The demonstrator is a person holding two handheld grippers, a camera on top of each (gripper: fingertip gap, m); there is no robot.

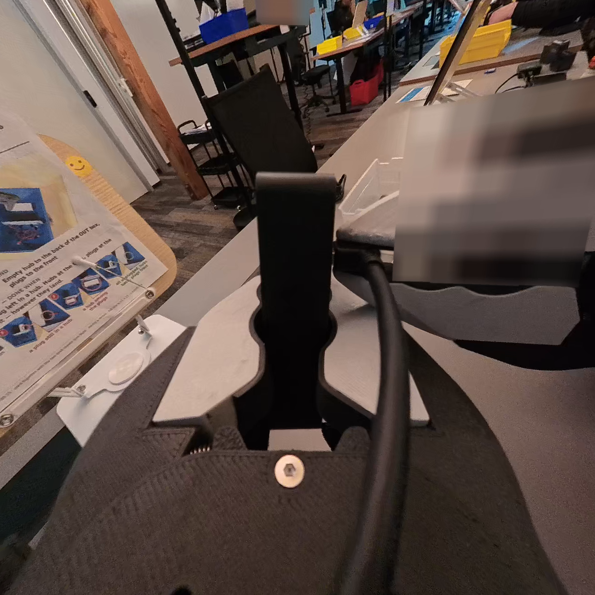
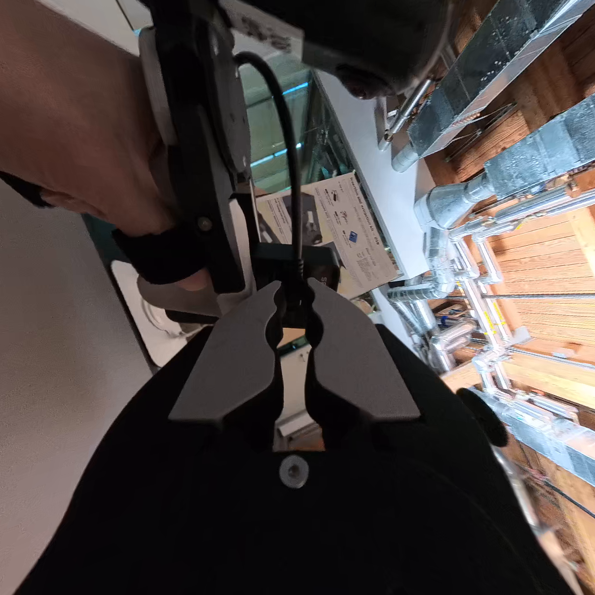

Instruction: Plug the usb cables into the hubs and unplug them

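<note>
My left gripper [image 1: 296,289] is shut on a flat black USB hub [image 1: 294,231], which stands upright between the grey fingers. A black USB plug [image 1: 354,257] sits against the hub's right side, and its cable [image 1: 389,370] curves down past my right finger. The right gripper's grey finger [image 1: 483,306] reaches in from the right at that plug. In the right wrist view my right gripper [image 2: 293,286] is shut on the black plug [image 2: 291,302]. Its cable [image 2: 289,145] loops upward, and the hub [image 2: 280,257] lies just beyond. I cannot tell how deep the plug sits.
An instruction sheet on a wooden stand [image 1: 64,257] is at the left, on the white table [image 1: 209,273]. A clear acrylic holder [image 1: 363,193] and a black chair [image 1: 257,128] lie beyond. A hand [image 2: 80,128] holds the left gripper. The right wrist view tilts toward ceiling pipes [image 2: 450,209]. My hands' fingertips stand some 5 centimetres from each other.
</note>
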